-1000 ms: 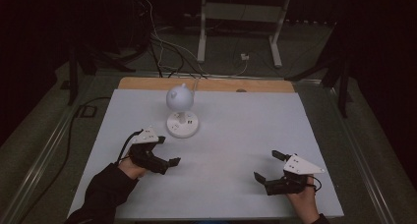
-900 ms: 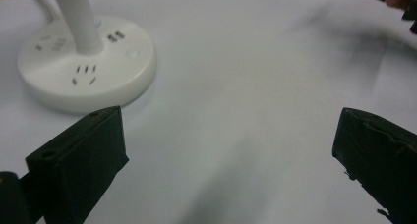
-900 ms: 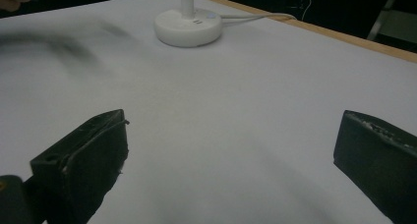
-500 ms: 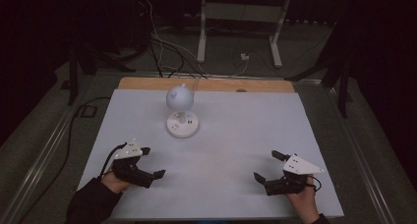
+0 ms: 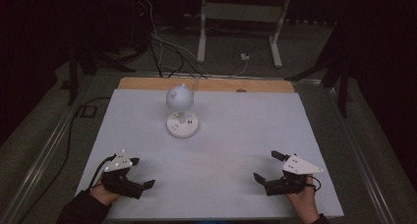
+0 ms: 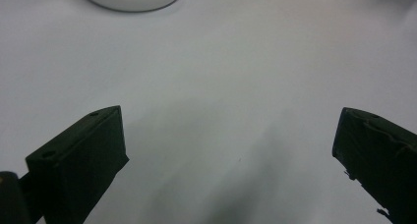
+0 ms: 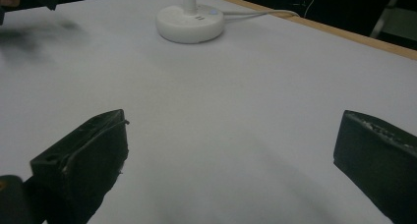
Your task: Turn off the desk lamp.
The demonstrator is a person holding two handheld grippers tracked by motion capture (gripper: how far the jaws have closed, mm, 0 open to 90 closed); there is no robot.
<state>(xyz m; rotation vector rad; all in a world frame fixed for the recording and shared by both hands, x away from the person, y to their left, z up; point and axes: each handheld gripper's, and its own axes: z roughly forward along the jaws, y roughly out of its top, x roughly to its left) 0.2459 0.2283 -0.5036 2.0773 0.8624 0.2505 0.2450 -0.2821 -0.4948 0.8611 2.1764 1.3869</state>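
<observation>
White lamp on a pale grey-white table with a wooden far edge; black grippers

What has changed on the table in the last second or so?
The left gripper drew back from beside the small white desk lamp with a round base toward the table's near left corner, jaws open, holding nothing. The right gripper stayed at the near right, also open. The lamp kept its place on the white table.
</observation>
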